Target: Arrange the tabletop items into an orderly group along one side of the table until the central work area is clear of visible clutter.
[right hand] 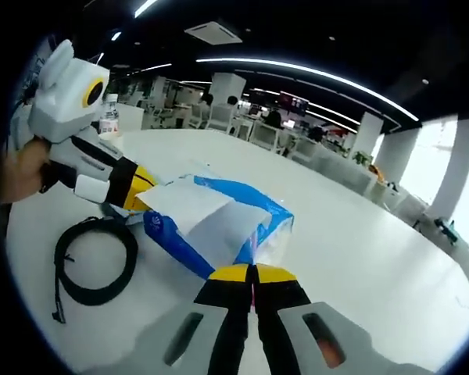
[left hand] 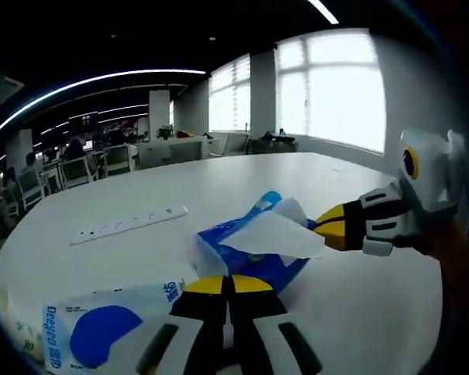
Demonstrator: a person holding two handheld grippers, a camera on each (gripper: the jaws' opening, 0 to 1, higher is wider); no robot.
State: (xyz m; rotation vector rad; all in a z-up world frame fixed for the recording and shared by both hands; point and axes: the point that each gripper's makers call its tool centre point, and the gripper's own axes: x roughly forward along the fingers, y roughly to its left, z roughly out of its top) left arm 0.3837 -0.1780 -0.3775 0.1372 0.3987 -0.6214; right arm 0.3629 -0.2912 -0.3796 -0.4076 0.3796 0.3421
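A blue tissue pack [left hand: 254, 264] [right hand: 219, 223] lies on the white table [left hand: 219, 183] with a white tissue [left hand: 277, 234] [right hand: 199, 211] sticking out of its top. My left gripper [left hand: 229, 284] [right hand: 143, 190] is shut, its yellow tips pinching the pack's edge. My right gripper [right hand: 252, 273] [left hand: 327, 226] is also shut and comes in from the opposite side, with its tips at the pack's other end where the tissue ends. A hand [right hand: 19, 176] holds the left gripper.
A white power strip [left hand: 129, 222] lies farther back on the table. A second tissue pack [left hand: 102, 332], white and blue, sits close by. A coiled black cable [right hand: 94, 262] lies beside the blue pack, and a water bottle [right hand: 109, 117] stands near the table's edge.
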